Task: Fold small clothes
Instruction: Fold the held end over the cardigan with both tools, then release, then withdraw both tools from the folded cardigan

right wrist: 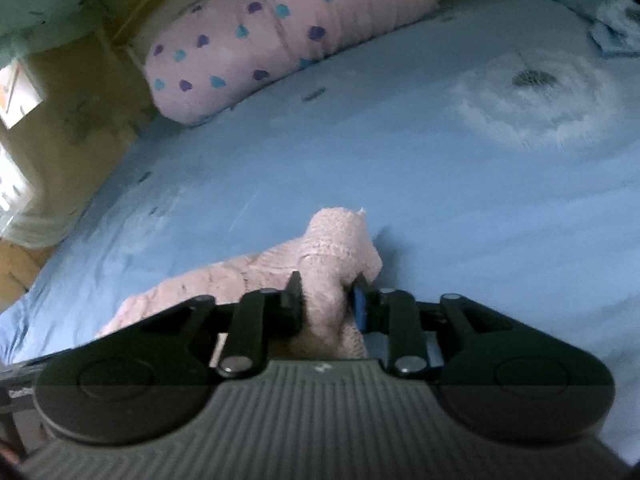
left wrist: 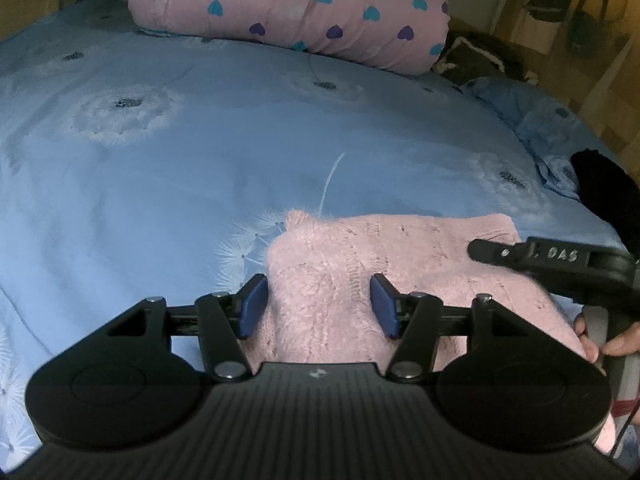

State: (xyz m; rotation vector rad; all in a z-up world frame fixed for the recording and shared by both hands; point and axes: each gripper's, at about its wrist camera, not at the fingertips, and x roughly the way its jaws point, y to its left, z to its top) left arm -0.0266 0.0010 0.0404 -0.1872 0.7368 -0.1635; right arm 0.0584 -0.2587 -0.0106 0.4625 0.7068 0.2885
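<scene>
The sheet (left wrist: 200, 152), blue with white dandelion prints, covers the whole bed and serves as the landmark for everything else. At its far edge lies the pillow (left wrist: 296, 8), pink with purple and teal hearts; the right wrist view shows it (right wrist: 280, 36) along the sheet's far left edge. A dark cloth (left wrist: 604, 196) sits at the sheet's right edge.

The sweater (left wrist: 360, 272), a pink fuzzy knit, lies on the near part of the sheet, its flat body spread across the fabric with one knitted corner pointing toward the pillow. In the right wrist view part of the sweater (right wrist: 340, 240) rises off the sheet as a bunched fold.

The left gripper (left wrist: 320, 306) hangs over the sweater's near left part, its blue pads spread wide with knit showing between them and nothing clamped. The right gripper (right wrist: 326, 300) has its fingers pressed in on the raised fold, pinching the sweater. From the left wrist view it (left wrist: 492, 252) reaches in over the sweater's right side.
</scene>
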